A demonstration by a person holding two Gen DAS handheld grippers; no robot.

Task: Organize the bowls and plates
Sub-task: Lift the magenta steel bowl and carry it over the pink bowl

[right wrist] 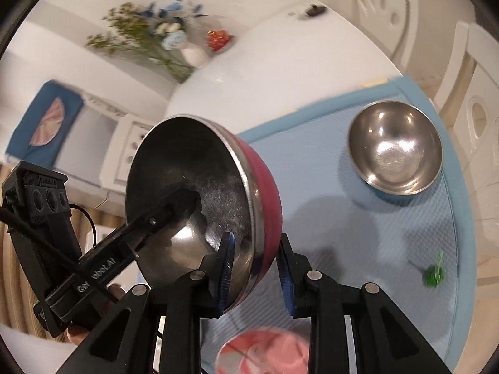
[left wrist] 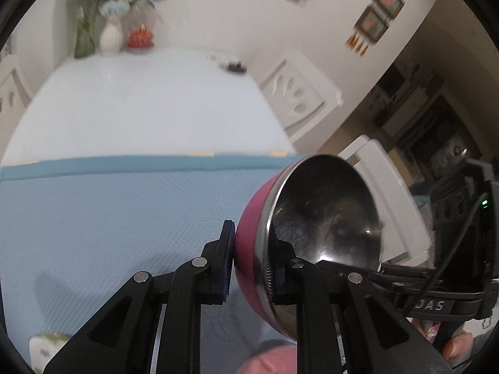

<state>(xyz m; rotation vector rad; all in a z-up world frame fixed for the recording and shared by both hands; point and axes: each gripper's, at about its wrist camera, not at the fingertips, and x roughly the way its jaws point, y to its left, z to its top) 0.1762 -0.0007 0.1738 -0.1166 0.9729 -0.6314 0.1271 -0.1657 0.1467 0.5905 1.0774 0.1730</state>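
A steel bowl with a pink outside (left wrist: 324, 215) (right wrist: 193, 193) hangs tilted above the blue mat (left wrist: 93, 218) (right wrist: 389, 249), held from two sides. My left gripper (left wrist: 249, 265) is shut on its wall, one finger on the pink outside and one inside. My right gripper (right wrist: 255, 271) is shut on the opposite wall in the same way. The left gripper's finger (right wrist: 181, 202) shows inside the bowl in the right wrist view. A second steel bowl with a blue outside (right wrist: 394, 152) stands upright on the mat's far right. A pink plate (right wrist: 265, 352) (left wrist: 268, 358) lies on the mat below the grippers.
A pale patterned dish (left wrist: 46, 349) sits at the mat's near left corner. A small green object (right wrist: 433, 274) lies on the mat at right. A white table (left wrist: 140, 93) stretches beyond the mat, with a vase of flowers (left wrist: 110, 35) at its far end. White chairs (left wrist: 296, 93) stand beside it.
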